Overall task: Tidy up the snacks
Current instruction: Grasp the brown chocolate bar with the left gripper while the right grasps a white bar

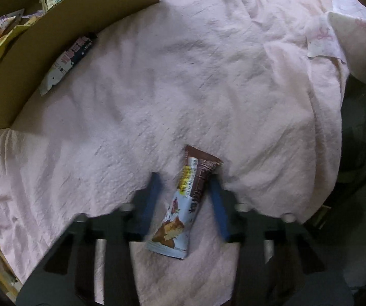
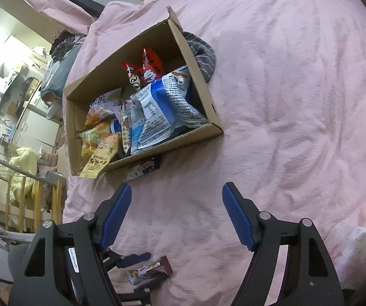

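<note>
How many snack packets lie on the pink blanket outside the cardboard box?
2. A brown and blue snack bar lies between the left gripper's fingers. A dark packet lies against the cardboard box wall. Others may be hidden.

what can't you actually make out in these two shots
- Left gripper around the chocolate bar: motion blur in the left wrist view hides whether its pads touch.
- Navy packet: half hidden under the cardboard box in both views.
- Box bottom: covered by snacks, right wrist view.
</note>
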Demonstrator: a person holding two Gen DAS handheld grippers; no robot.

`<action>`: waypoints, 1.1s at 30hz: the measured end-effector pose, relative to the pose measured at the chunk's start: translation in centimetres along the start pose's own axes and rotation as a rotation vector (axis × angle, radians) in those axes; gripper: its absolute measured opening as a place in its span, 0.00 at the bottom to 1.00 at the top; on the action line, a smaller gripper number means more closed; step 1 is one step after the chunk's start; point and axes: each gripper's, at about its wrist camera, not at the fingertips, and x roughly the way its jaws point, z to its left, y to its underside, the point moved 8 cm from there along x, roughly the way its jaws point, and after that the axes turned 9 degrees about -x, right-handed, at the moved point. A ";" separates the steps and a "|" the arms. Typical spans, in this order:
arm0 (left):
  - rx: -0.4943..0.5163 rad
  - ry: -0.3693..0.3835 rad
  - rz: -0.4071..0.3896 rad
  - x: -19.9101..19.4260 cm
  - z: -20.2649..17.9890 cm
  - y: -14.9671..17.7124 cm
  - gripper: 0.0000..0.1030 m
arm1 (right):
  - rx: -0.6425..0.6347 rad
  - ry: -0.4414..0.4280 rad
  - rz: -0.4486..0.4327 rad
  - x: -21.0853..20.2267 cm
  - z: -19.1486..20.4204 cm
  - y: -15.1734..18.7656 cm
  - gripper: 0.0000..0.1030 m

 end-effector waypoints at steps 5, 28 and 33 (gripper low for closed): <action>-0.026 -0.003 -0.009 -0.8 0.4 -0.2 0.15 | -0.012 -0.003 0.024 1.1 0.8 0.2 0.74; -0.725 -0.017 -0.256 -9.2 19.2 4.3 0.15 | -0.386 0.279 0.109 17.1 8.8 0.7 1.00; -0.753 -0.002 -0.241 -7.7 19.6 4.2 0.15 | -0.432 0.325 0.098 19.1 8.5 0.4 1.00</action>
